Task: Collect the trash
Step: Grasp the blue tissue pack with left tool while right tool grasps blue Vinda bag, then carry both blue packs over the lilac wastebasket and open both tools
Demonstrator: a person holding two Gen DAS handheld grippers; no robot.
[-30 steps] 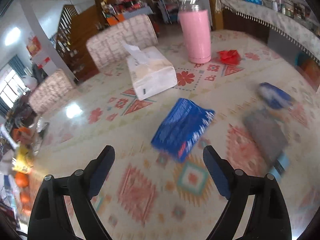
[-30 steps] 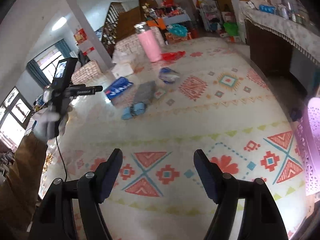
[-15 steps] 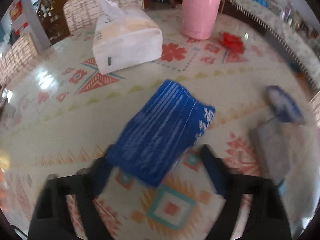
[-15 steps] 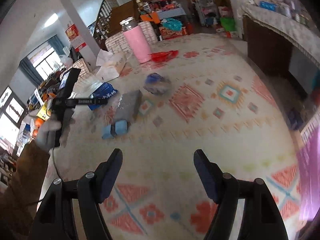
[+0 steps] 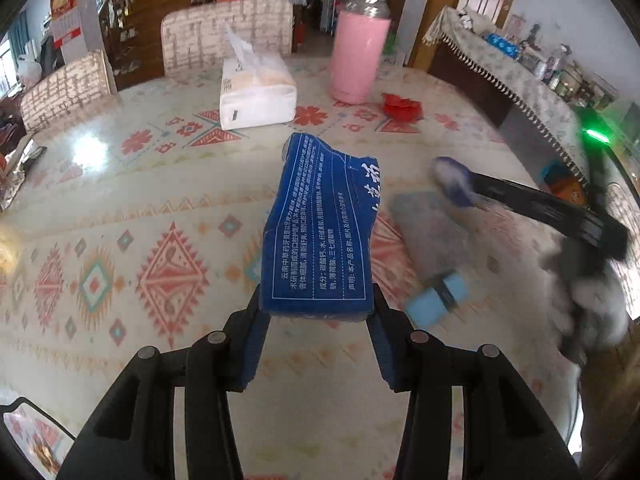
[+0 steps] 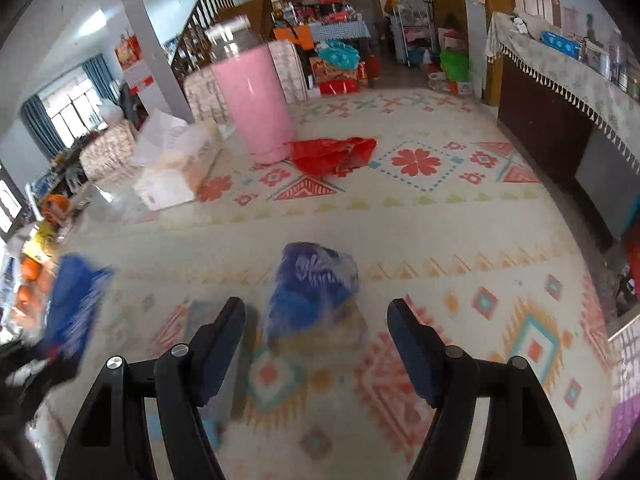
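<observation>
Since 1 s ago we're closing the left gripper [image 5: 316,312] on the blue box [image 5: 324,232], centre frame, now pinched & lifting. Right gripper [image 6: 316,340], jaws wide, is nearing the blue wrapper [image 6: 312,284]. Red scrap [image 6: 332,154] is waiting farther up. No bin showing; nothing binned yet.

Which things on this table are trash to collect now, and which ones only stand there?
For the job:
- blue toothpaste box, clamped in the left hand-held gripper, whose jaws have just been closing
- crumpled blue wrapper, ahead of the open right hand-held gripper
- red wrapper

Probably just lying about:
- pink thermos
- tissue pack
- grey pouch
</observation>
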